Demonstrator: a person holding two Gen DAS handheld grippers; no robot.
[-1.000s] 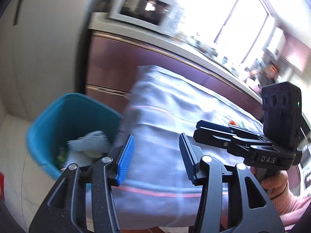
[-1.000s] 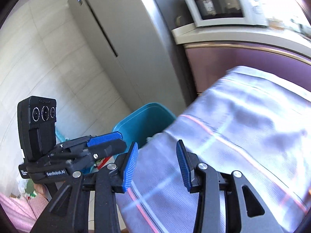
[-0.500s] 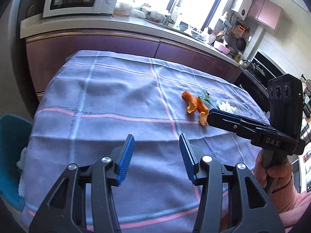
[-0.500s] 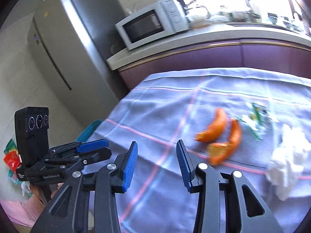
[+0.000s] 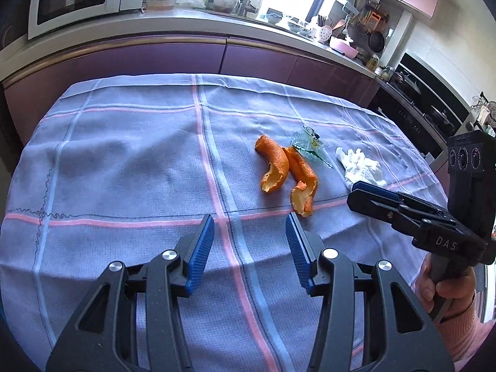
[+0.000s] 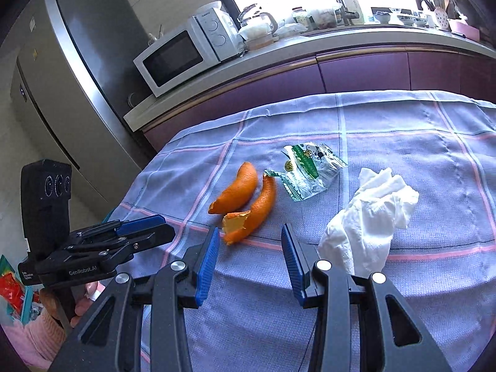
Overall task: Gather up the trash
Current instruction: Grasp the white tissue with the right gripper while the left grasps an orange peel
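Two orange peels (image 5: 286,173) (image 6: 248,201) lie on the blue checked tablecloth (image 5: 124,161) (image 6: 434,142). Beside them are a green and clear plastic wrapper (image 5: 310,147) (image 6: 310,170) and a crumpled white tissue (image 5: 361,167) (image 6: 369,220). My left gripper (image 5: 249,241) is open and empty, hovering above the cloth just short of the peels. My right gripper (image 6: 251,257) is open and empty, with the nearer peel just past its fingertips and the tissue to its right. Each gripper shows in the other's view, the right (image 5: 365,195) and the left (image 6: 158,232).
A kitchen counter (image 6: 341,43) with a white microwave (image 6: 186,52) and clutter runs behind the table. A grey fridge (image 6: 77,71) stands at the left. Dark oven units (image 5: 427,108) are at the right. Red packaging (image 6: 9,288) lies on the floor at the lower left.
Both grippers have swung from the teal bin and the table's left end to face the table top. The peels, wrapper and tissue have come into view. Both jaws stay open.
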